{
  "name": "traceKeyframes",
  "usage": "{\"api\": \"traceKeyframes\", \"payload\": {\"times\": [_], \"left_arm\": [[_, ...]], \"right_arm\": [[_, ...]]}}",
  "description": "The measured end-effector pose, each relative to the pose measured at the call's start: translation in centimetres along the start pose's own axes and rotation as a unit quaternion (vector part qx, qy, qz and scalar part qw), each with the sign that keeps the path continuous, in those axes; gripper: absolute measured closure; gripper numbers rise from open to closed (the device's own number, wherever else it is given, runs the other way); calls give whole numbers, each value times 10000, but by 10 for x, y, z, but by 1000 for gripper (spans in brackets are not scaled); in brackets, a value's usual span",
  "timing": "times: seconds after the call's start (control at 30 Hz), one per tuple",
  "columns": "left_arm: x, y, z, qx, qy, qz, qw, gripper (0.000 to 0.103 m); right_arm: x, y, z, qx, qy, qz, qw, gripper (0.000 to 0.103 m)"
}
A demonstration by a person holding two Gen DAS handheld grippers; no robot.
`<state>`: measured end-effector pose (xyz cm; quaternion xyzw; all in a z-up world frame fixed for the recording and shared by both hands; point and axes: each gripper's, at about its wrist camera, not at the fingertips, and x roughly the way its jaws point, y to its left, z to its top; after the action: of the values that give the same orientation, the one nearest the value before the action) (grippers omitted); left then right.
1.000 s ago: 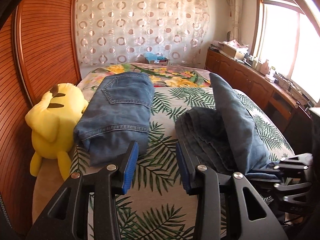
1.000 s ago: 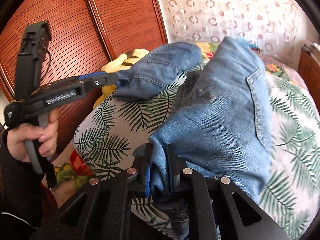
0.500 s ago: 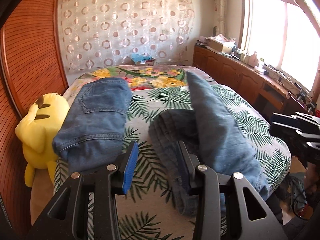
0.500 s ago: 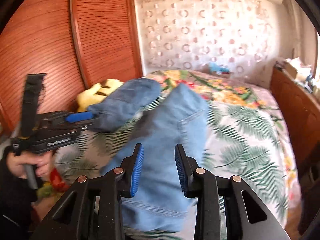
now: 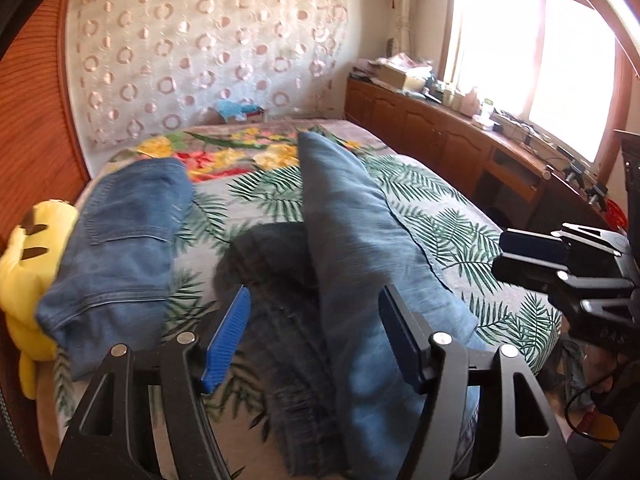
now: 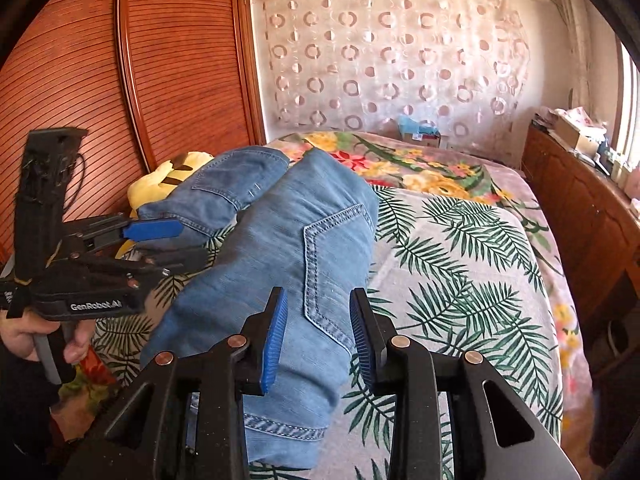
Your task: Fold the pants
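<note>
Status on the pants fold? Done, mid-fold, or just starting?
Mostly done. One folded pair of jeans lies beside the yellow plush toy. The second jeans lie folded on the bed. Left gripper and right gripper hover open, holding nothing. Left: perhaps tidying or stacking.

A bed (image 5: 448, 216) carries two pairs of jeans. The folded jeans (image 5: 120, 240) lie along the bed's left edge, with a plush toy (image 5: 24, 280) just beside them, off that edge, against the wardrobe (image 6: 80, 80). The second jeans (image 5: 360, 264) lie along the bed's middle. A small box (image 6: 418, 130) sits at the bed's far end. A sideboard (image 5: 440, 140) runs along the bed's right.
</note>
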<state>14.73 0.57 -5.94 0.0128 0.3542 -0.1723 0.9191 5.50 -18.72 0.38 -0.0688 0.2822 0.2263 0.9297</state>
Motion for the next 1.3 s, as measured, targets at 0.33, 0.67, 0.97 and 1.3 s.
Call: {"api": "traceKeyframes", "payload": {"times": [0.33,0.67,0.97,1.3], "left_arm": [[36,-10,5,92,343,-375,9987,75],[7,11,-19,4,215,3,9998,96],[34,17,-34,-54,534,107,9985,96],[35,12,-39,3,559,190,9983,96]], "right_arm": [[7,-13,1,73,43,-70,9999,70],[29,-15,12,106,27,179,9998,70],[87,-1,17,-90,270,471,9985,68],[110,-23,19,136,417,544,9976,43]]}}
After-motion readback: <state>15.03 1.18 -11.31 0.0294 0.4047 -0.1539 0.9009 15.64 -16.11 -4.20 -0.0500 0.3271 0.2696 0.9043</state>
